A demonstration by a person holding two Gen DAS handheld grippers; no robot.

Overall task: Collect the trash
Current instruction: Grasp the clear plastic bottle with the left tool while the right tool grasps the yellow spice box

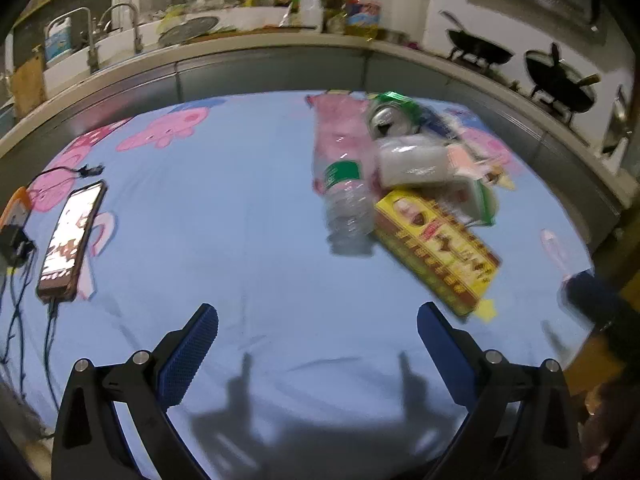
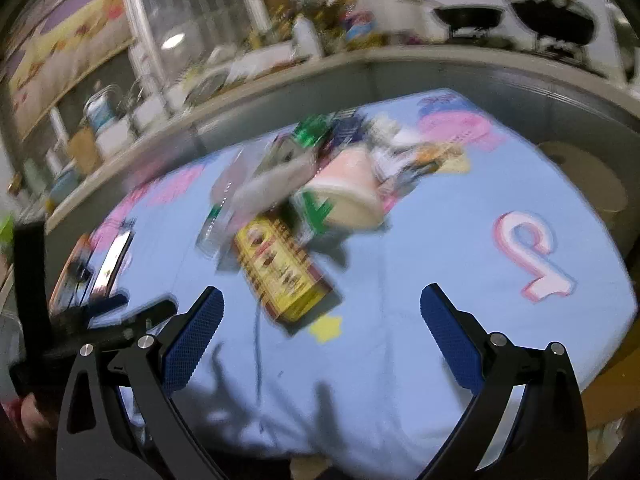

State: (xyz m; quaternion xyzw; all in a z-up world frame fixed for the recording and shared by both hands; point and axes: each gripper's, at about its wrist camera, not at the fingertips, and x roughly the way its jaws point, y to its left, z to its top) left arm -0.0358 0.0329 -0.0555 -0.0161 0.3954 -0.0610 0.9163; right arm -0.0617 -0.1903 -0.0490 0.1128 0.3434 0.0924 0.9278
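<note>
My left gripper (image 1: 318,320) hangs over the blue cartoon tablecloth (image 1: 240,220), jaws spread wide, nothing between the blue pads (image 1: 188,356); their shadow falls on the cloth just ahead. Up and to the right sits the trash heap: a clear plastic bottle (image 1: 344,196) with a green label lying on its side, a yellow and red box (image 1: 440,248) touching its lower end, a white packet (image 1: 412,160) on top, a green can (image 1: 390,114) behind. Far left, a lit phone (image 1: 72,236) lies on the cloth with a cable plugged in. Beyond the table, a counter with two black woks (image 1: 560,84).
</note>
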